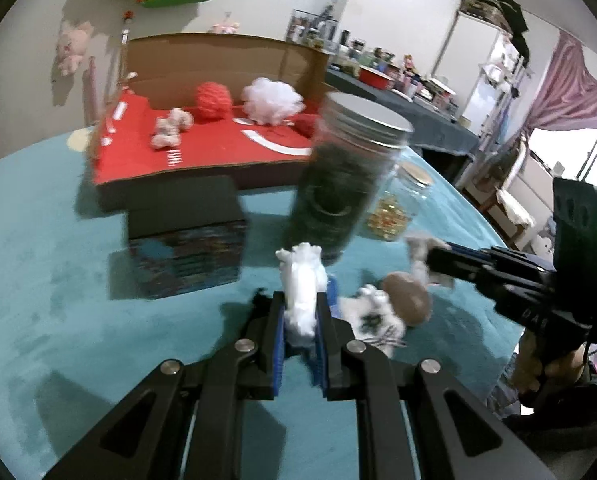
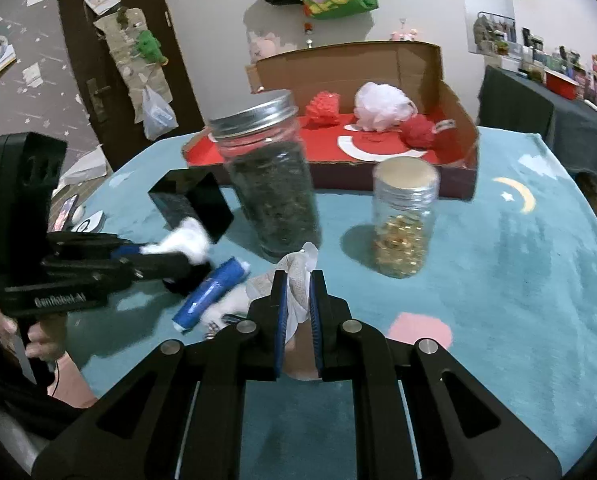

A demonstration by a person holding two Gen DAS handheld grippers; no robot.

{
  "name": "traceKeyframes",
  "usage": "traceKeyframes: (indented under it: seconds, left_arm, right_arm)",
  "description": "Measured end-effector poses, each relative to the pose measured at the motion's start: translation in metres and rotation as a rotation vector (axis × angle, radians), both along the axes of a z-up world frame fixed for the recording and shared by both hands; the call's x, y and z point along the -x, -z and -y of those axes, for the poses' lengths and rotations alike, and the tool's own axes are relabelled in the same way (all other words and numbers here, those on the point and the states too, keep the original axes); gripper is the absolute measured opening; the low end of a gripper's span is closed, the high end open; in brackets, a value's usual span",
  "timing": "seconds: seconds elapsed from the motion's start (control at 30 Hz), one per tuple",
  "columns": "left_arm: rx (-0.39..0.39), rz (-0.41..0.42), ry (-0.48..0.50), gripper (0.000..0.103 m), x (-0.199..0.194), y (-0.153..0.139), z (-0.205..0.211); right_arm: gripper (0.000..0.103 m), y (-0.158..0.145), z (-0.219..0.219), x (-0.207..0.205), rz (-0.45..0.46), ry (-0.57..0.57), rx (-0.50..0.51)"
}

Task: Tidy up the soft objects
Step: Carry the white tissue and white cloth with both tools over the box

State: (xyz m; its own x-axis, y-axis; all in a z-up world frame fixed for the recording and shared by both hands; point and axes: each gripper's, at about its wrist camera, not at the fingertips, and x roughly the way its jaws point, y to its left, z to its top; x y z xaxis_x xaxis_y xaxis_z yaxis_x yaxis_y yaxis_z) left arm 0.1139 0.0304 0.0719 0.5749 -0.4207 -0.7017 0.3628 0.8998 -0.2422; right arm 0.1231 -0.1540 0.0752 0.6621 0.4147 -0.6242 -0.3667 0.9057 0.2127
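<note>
1. A white fluffy soft piece (image 1: 301, 300) is clamped between the blue pads of the left claw (image 1: 301, 312), whose jaws are pressed shut on it just above the surface (image 1: 58, 248), which is covered by a teal cloth.
2. From the right wrist view, the same left claw (image 2: 186, 258) is seen at the left, with the white fluffy soft piece (image 2: 184, 240) bunched at its tip and a hand (image 2: 38, 336) seen below it on the handle.
3. A thin white mesh-like cloth (image 2: 298, 280) is pinched in the right claw (image 2: 298, 292); its jaws are closed on the fabric, which sticks up past the fingertips.
4. In the left wrist view, the right claw (image 1: 430, 258) is seen at the right, with pale fabric at its tip; the picture is blurred there.
5. A blue-and-white roll (image 2: 210, 294) is seen lying on the surface between the two claws, beside a small white patterned item (image 1: 372, 316) and a brown rounded object (image 1: 406, 298).
6. A tall jar with dark contents (image 2: 270, 176) and a metal lid is stood upright just beyond the claws; a shorter jar with golden contents (image 2: 404, 220) is stood to its right, apart from it.
7. A black box (image 2: 194, 204) is set on the surface to the left of the tall jar.
8. An open cardboard box with a red floor (image 2: 458, 152) is placed behind the jars; a white puff (image 2: 382, 106), two red puffs (image 2: 322, 108) (image 2: 418, 132) and a small pale soft toy (image 1: 170, 130) are held inside it.
</note>
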Motion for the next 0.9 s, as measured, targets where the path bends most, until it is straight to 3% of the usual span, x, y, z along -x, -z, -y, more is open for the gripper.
traceKeyframes:
  seconds: [0.53, 0.9]
  left_arm:
    - [-0.07, -0.034, -0.161, 0.013, -0.005, 0.014, -0.07]
    - [-0.113, 0.011, -0.095, 0.013, -0.037, 0.018, -0.09]
  right_arm:
    - [0.01, 0.003, 0.046, -0.001, -0.024, 0.102, 0.03]
    - [0.01, 0.006, 0.074, -0.023, -0.005, 0.111, 0.081]
